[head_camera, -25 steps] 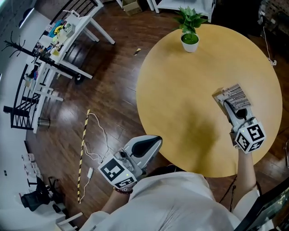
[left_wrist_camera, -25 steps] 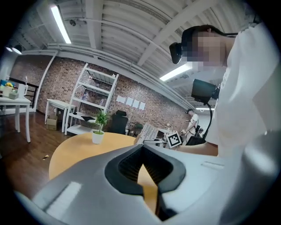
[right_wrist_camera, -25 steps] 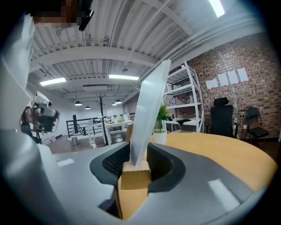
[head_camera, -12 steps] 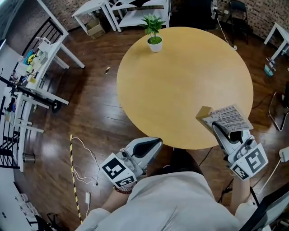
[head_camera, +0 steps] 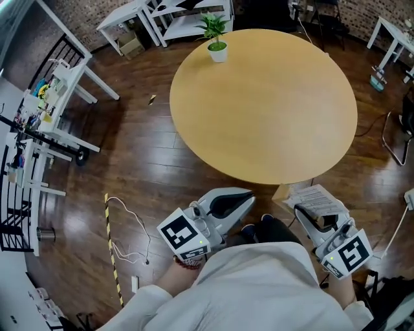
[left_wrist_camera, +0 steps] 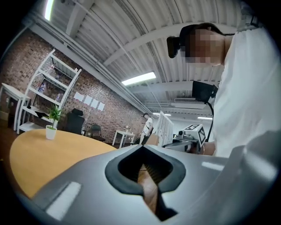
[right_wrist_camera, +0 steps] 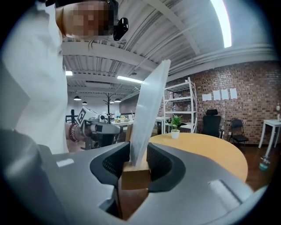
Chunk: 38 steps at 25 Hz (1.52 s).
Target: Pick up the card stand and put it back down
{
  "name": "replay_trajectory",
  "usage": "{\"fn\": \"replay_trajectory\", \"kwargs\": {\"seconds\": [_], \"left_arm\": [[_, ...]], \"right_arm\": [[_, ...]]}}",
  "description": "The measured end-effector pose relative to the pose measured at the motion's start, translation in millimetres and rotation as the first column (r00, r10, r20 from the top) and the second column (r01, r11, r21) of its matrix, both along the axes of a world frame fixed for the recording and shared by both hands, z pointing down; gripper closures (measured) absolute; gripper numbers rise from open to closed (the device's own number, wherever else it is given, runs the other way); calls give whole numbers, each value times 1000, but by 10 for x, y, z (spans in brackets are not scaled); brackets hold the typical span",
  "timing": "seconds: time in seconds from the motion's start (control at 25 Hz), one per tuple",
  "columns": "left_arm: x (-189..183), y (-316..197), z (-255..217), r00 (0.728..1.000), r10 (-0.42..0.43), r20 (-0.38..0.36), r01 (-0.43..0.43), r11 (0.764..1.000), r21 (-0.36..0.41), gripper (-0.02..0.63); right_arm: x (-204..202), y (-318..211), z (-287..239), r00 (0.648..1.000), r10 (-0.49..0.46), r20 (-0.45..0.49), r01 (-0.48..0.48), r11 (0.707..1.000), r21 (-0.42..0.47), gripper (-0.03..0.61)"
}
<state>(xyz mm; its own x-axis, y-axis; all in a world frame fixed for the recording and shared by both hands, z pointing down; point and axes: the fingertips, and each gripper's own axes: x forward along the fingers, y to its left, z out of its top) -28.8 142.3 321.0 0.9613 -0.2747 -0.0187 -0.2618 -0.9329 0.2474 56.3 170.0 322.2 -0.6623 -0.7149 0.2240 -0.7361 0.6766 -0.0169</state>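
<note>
The card stand [head_camera: 312,197] is a small wooden block with a clear sheet holding a printed card. My right gripper [head_camera: 309,213] is shut on it and holds it in the air, off the near edge of the round wooden table [head_camera: 259,103], close to my body. In the right gripper view the block [right_wrist_camera: 135,178] sits clamped between the jaws and the sheet [right_wrist_camera: 148,110] rises out of it, tilted slightly right. My left gripper [head_camera: 249,195] hovers over the floor below the table's edge, jaws together with nothing in them; its own view shows the gripper [left_wrist_camera: 147,176] shut.
A small potted plant [head_camera: 215,37] stands at the table's far edge. White tables and shelves [head_camera: 168,16] stand beyond it, a rack [head_camera: 45,103] at the left. A cable and a striped tape [head_camera: 113,245] lie on the dark wooden floor. A chair [head_camera: 401,129] stands at the right.
The right gripper has carried the card stand from the tabletop back past the table's near edge toward my body. The left gripper has stayed low by my body.
</note>
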Motion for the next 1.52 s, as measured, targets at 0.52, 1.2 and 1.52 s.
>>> {"fn": "replay_trajectory", "kwargs": {"seconds": [0.52,1.2,1.52], "left_arm": [[497,107,-437,1000,3,-1,-3,994,110,621],[408,-55,-364,992,-80,-94,78,997,-25,621],[-21,-217,-154,995,-76,-61,70,993,-92,621]], "right_arm": [[464,-96,-119,999,-17,27,17,1000,-7,449],[393,-174,-44,996,-83,34,83,996,-16,449],[-89,-293,-25,995,-101,19,102,994,-27,449]]}}
